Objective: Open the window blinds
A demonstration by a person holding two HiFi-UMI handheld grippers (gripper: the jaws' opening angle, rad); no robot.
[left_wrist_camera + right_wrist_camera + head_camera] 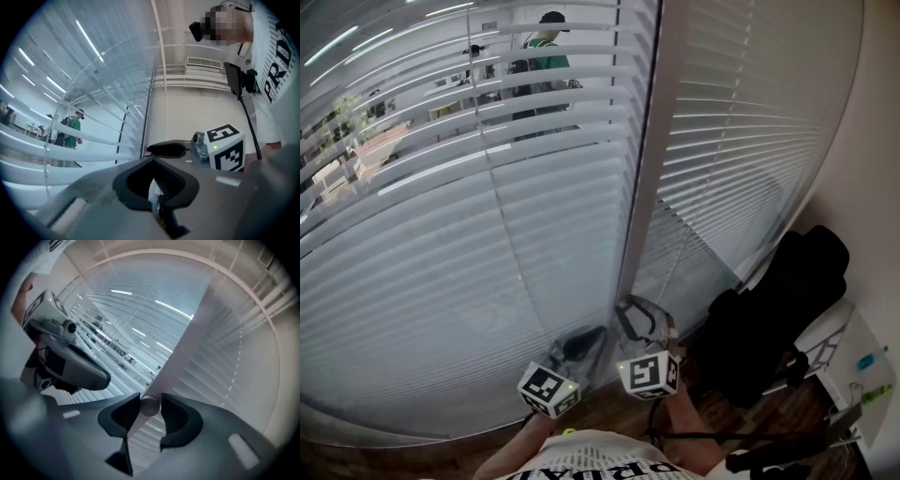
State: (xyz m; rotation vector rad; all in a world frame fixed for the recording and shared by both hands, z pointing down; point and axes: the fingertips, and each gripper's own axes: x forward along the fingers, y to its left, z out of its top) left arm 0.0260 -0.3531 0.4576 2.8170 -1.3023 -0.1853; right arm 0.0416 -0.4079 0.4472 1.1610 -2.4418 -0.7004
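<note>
**Fingers (176, 420) on the wand (150, 406), blinds (487, 244) only part open**

The fingers of the right gripper (639, 321) pinch the round end of a thin rod from both sides. I take it for the tilt wand, gripped at its lower tip. The fingers (133, 180) of the left gripper (581, 345) are drawn together, and I can make out nothing held in them. That gripper sits just beside the right one, low in front of the blinds and close to the post (649, 159) that parts the two panels.

The blinds hang full length on both sides of the post. On the left panel the upper slats are tilted enough to show the room beyond and a person (546, 56) standing there. Lower down the slats overlap and look shut, though the steep downward angle may account for some of that. The right panel (750, 141) lets nothing through.

As I judge it, the task is at an early to middle stage. The wand is in hand and the left panel has some tilt, but no panel is fully open and none is raised. What seems left is to twist the wand until the left slats lie flat. The right panel would then need the same, if the task covers it. I cannot see a wand or cord for that side.
</note>
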